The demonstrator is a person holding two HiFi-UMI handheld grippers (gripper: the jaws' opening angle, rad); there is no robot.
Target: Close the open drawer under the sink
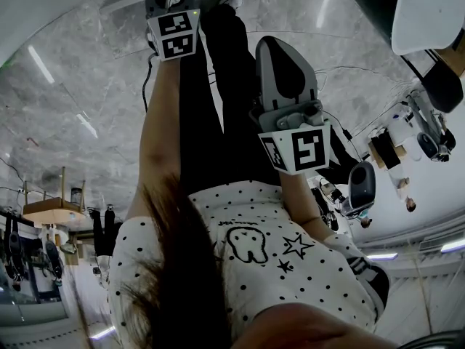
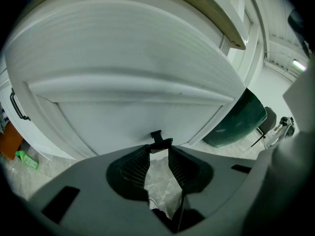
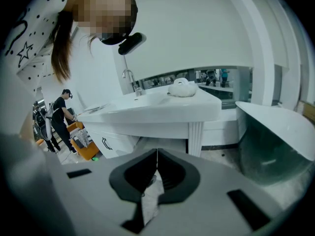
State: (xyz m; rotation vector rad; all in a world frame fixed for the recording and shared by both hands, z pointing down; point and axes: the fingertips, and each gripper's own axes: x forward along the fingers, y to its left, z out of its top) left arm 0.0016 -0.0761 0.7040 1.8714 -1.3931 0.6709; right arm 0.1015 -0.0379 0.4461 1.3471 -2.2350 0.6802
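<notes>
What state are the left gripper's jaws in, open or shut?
Shut on the black handle: the left gripper pinches it between both jaw tips.

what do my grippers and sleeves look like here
The left gripper and the right gripper both have pale grey bodies with black textured pads. Each carries a white cube printed with black square markers. The top is white, short-sleeved and black-dotted, with a star drawing.

A small black handle low on the white flat drawer front sits, it seems, between the left gripper's jaws. A dark green round bin stands right of that drawer, partly behind it.
</notes>
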